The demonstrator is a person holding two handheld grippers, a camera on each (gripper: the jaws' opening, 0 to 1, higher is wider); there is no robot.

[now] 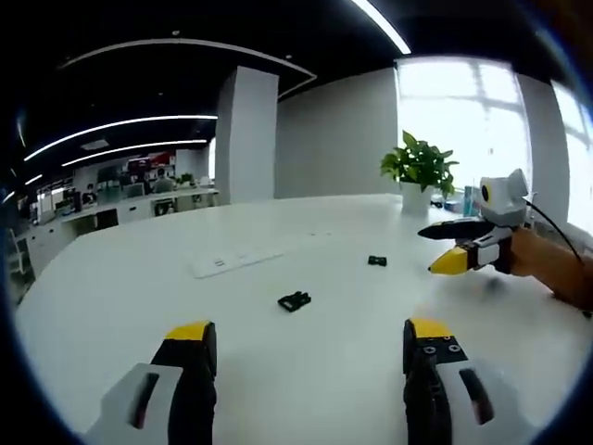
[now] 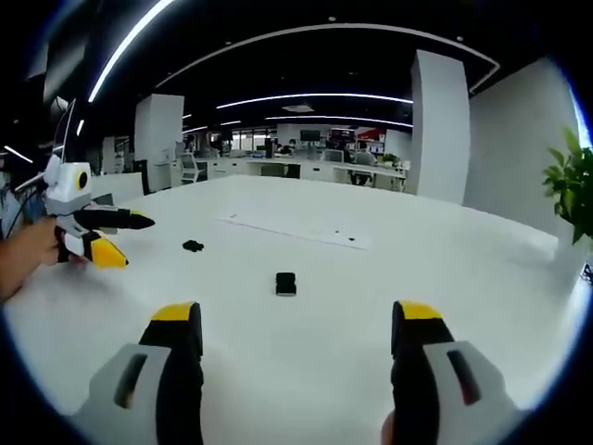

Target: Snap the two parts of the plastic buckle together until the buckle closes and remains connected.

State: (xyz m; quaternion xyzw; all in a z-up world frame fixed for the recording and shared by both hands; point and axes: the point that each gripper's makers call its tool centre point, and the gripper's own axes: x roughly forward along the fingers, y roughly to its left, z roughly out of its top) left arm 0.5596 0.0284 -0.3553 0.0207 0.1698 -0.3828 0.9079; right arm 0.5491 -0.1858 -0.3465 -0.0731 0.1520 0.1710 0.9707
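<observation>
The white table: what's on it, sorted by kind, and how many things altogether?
Black buckle parts: 2, one nearer and one farther, lying apart
Flat white strip: 1
Potted plant, at the far edge: 1
Total: 4
Hovering above the table, not counted: left tongs and right tongs, both open.

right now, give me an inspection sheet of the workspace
surface: white table, bare around the parts
job's things: two black buckle halves, apart, flat on the table; larger half, smaller half
clutter: flat white strip
grippers: left tool open, empty; right tool open, empty
cables: dark cable behind the right tool
surroundings: potted plant, white pillar, office desks
</observation>
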